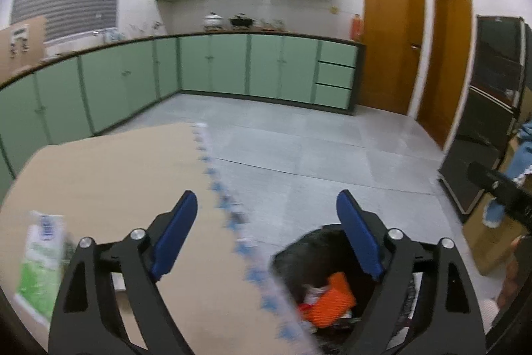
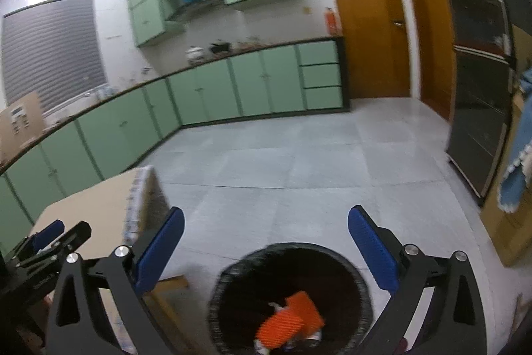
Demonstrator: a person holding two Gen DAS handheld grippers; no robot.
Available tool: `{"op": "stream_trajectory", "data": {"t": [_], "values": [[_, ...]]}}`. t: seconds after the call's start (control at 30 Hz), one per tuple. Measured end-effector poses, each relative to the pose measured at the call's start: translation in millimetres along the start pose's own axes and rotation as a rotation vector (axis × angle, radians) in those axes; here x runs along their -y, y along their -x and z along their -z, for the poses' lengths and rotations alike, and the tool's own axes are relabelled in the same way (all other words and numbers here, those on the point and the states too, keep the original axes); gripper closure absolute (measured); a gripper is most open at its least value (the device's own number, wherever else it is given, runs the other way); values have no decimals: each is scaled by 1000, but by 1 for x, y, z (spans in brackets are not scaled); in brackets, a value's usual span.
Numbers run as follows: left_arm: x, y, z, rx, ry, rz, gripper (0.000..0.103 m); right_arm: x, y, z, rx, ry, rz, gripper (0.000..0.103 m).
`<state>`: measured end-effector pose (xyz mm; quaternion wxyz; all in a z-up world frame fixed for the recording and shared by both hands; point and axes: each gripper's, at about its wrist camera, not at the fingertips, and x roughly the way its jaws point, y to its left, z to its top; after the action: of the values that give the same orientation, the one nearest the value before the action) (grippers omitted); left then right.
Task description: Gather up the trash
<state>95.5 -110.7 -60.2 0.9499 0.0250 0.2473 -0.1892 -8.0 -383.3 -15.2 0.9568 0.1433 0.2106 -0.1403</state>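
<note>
A black round trash bin (image 2: 232, 275) stands on the floor beside the table, with an orange ridged piece (image 2: 289, 318) and other scraps inside. My right gripper (image 2: 266, 215) hangs open above the bin, nothing between its blue pads. My left gripper (image 1: 266, 198) is open too and holds nothing. It is over the table's (image 1: 116, 175) patterned edge, with the bin (image 1: 299, 258) and the orange piece (image 1: 332, 298) below its right finger. A green and white packet (image 1: 40, 258) lies on the table at the far left. In the right wrist view, the left gripper (image 2: 43, 242) shows at the left edge.
Green base cabinets (image 1: 216, 65) line the far walls, with wall cabinets above. Two wooden doors (image 1: 392, 35) and a tall black cabinet (image 2: 478, 88) stand to the right. Cardboard boxes with a blue cloth (image 2: 518, 162) sit at the far right. Grey floor tiles (image 2: 282, 162) stretch ahead.
</note>
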Motion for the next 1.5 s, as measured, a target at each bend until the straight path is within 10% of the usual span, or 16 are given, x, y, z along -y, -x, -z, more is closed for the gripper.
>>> {"op": "stream_trajectory", "data": {"t": [0.67, 1.5], "values": [[-211, 75, 28, -37, 216, -417, 18, -202, -6, 44, -49, 238, -304, 6], [-272, 51, 85, -228, 348, -357, 30, -268, -34, 84, -165, 380, -370, 6]]}}
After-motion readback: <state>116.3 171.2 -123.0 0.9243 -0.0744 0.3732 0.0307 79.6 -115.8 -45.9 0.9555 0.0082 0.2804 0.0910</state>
